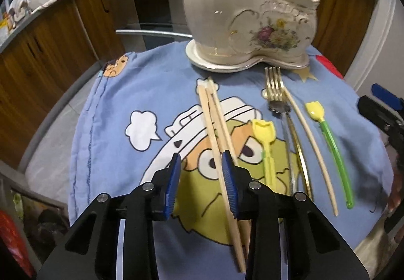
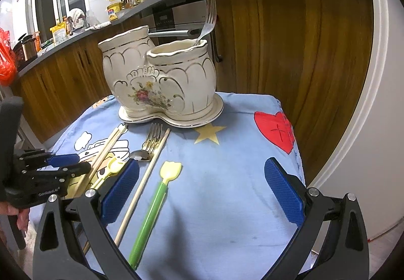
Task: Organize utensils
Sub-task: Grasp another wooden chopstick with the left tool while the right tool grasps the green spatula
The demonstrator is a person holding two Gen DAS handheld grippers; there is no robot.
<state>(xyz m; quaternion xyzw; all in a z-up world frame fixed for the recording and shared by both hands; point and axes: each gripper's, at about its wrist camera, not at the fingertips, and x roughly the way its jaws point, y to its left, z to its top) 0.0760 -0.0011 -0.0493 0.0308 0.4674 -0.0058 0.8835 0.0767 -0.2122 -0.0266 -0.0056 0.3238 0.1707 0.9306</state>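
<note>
A cream ceramic utensil holder (image 1: 242,20) with two pots stands at the far side of the blue cartoon cloth (image 1: 113,108); it also shows in the right wrist view (image 2: 161,78) with a silver fork (image 2: 208,20) standing in its lower pot. My left gripper (image 1: 202,184) is open, low over a pair of wooden chopsticks (image 1: 214,126), which run between its fingers close to the right pad (image 1: 231,186). My right gripper (image 2: 202,194) is wide open and empty, above a green-handled yellow spoon (image 2: 151,214) and a single chopstick (image 2: 141,191).
A gold fork (image 1: 274,83), a metal spoon (image 1: 279,107), a yellow plastic spoon (image 1: 265,138) and a second green-handled one (image 1: 333,151) lie on the cloth. Wooden cabinets (image 2: 277,47) and an oven stand behind. The cloth's edges drop off on all sides.
</note>
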